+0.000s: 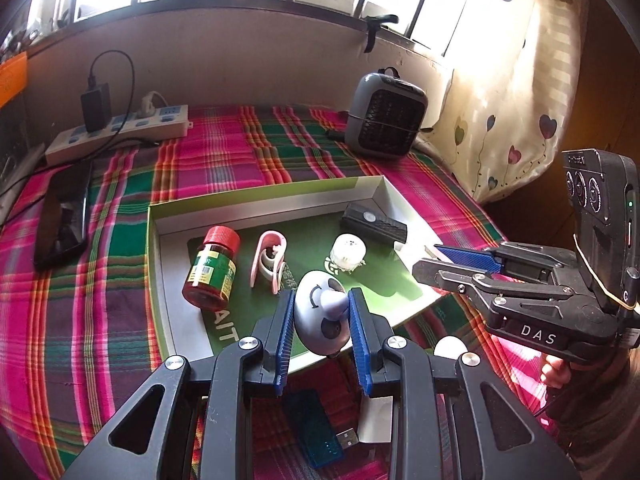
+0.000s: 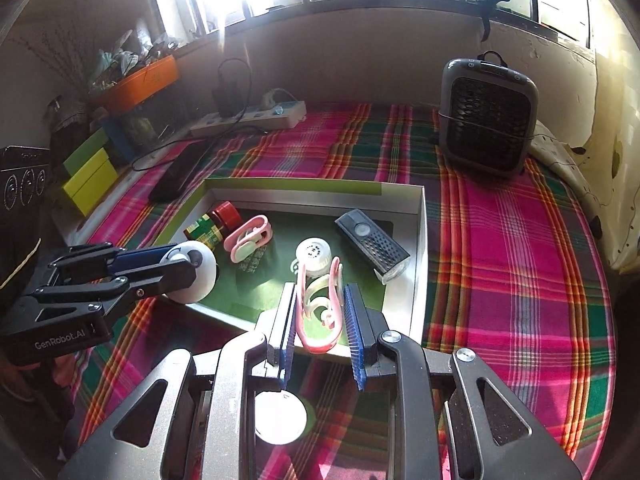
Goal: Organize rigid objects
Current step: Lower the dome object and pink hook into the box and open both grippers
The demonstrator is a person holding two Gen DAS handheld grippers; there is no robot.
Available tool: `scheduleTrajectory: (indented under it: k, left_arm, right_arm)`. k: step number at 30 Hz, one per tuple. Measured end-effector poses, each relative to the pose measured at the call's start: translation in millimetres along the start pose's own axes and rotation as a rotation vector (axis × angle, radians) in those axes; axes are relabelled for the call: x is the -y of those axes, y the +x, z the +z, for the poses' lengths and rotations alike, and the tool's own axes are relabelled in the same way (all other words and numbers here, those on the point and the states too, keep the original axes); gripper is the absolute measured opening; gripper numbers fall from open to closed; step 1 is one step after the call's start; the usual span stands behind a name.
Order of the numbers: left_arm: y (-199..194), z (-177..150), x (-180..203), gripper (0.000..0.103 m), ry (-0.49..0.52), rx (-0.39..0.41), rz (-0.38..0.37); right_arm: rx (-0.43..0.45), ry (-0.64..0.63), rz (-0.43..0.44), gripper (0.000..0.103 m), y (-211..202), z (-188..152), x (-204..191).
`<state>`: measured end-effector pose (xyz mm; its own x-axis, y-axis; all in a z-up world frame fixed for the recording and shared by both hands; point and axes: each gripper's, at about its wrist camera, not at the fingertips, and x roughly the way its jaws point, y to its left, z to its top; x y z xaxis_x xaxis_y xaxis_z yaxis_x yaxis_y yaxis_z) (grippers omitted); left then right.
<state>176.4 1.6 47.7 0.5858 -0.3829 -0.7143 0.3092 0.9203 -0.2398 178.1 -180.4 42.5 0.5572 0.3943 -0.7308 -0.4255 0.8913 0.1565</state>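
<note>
Two grippers over the near edge of a shallow white cardboard tray with a green liner (image 1: 276, 200), each pinching one thing. Left gripper (image 1: 322, 322) — blue ribbed pads pressed on a pale grey-white egg-shaped plastic gadget with a curved arrow mark (image 1: 320, 312), held squarely between the fingertips above the tray's near rim. Same gadget seen from the right wrist (image 2: 196, 270), at the tip of the left claw, by the tray's near-left corner.

Right gripper (image 2: 320, 312) — pads clamped on a pink and pale green plastic clip (image 2: 320, 304), upright between the fingers, over the tray's near edge. From the left wrist, right gripper (image 1: 452, 264) at the tray's right side, clip not discernible there.

Already lying inside the tray: red-capped brown bottle with green label (image 1: 212, 268) at left, a second pink clip (image 1: 268, 262) just beside it, a small white round ribbed cap (image 1: 348, 254) near the middle, a black rectangular device with a round button (image 1: 374, 224) toward the far right corner. Everything on a pink and green plaid cloth (image 1: 120, 280).
</note>
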Motion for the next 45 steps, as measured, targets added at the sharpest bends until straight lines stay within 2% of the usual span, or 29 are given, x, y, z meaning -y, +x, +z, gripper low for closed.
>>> scheduleTrajectory:
  k: [20,34,45]
  left_arm:
    - [45,4,-7,0.025,-0.010,-0.079,0.000]
    - [48,7,-10,0.026,-0.021,-0.076,-0.004]
    - [50,7,-10,0.029,-0.021,-0.077,0.002]
  right_arm:
    - [-0.082,-0.007,0.007,0.024,42,3,10]
    - [-0.080,-0.030,-0.040,0.024,47,3,9]
    - [-0.073,-0.021,-0.042,0.024,47,4,9]
